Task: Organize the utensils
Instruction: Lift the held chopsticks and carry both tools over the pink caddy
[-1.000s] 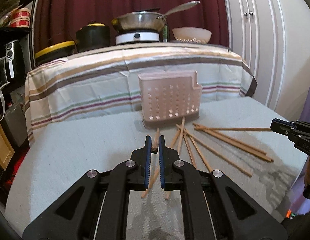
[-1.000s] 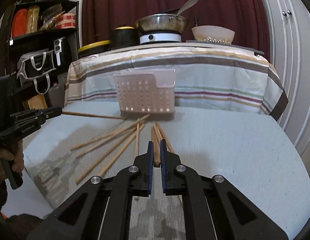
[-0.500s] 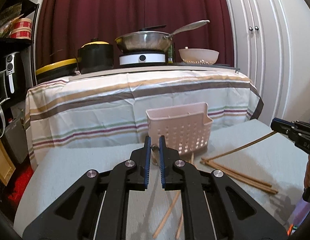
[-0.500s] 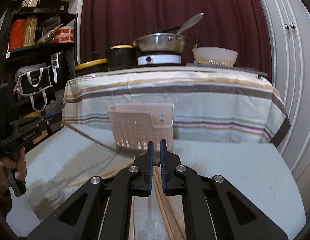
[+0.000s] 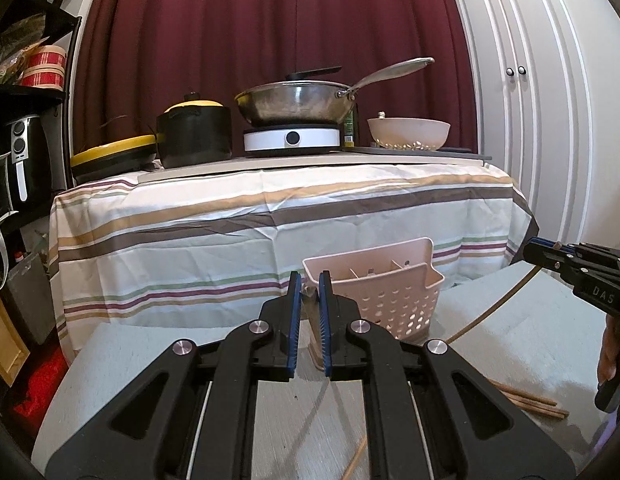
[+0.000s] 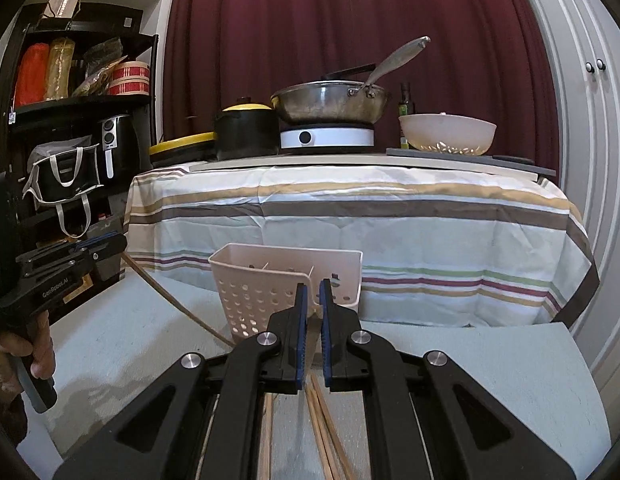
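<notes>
Your left gripper [image 5: 309,286] is pinching one wooden chopstick [image 5: 310,320] between its blue pads, jaws nearly together; the stick is hanging down from the tips toward 6 o'clock. From the right wrist view the same chopstick [image 6: 170,300] is slanting from the left gripper [image 6: 118,242] at 9 o'clock down to 6 o'clock.

Your right gripper [image 6: 314,290] is likewise clamping a second chopstick [image 6: 313,334], jaws pressed close around it. In the left wrist view that stick [image 5: 494,308] is running from the right gripper [image 5: 528,250] at 3 o'clock down toward 5 o'clock.

The pink perforated caddy [image 5: 390,304] is standing upright on the grey cushion [image 5: 130,360], just beyond both grippers' tips at 12 o'clock, its dividers visible. Loose chopsticks [image 5: 526,398] are lying on the cushion at 4 o'clock; more [image 6: 326,432] are lying under your right gripper.
</notes>
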Demonstrator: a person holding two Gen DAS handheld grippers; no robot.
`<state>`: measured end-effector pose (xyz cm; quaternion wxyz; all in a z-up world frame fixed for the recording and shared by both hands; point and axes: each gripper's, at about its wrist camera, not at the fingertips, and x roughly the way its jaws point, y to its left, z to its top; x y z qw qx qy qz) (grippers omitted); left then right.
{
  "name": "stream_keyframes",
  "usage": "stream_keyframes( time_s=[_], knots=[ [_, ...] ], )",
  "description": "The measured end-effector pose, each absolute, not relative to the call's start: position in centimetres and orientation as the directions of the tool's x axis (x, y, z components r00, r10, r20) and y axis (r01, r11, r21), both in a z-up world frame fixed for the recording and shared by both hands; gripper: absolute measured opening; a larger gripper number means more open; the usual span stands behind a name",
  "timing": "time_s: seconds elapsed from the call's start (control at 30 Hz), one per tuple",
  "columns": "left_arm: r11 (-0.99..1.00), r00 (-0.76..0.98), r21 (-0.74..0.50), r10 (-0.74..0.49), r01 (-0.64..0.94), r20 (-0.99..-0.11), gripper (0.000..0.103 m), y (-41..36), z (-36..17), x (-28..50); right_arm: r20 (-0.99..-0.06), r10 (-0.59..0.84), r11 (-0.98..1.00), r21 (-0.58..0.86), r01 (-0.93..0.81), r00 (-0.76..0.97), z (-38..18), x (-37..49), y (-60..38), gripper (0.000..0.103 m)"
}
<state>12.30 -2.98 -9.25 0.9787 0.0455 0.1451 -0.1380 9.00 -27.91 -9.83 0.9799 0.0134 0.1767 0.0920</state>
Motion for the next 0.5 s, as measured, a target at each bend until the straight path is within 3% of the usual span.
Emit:
stream_keyframes(
  time_s=[0.5],
  knots=[
    [0.956, 0.927, 0.049, -0.269, 0.291, -0.26, 0.006, -2.6, -7.7, 13.6, -0.336, 0.199, 0.98, 0.079, -0.183, 0.92, -8.6, 10.7, -28.1, 0.006]
  ],
)
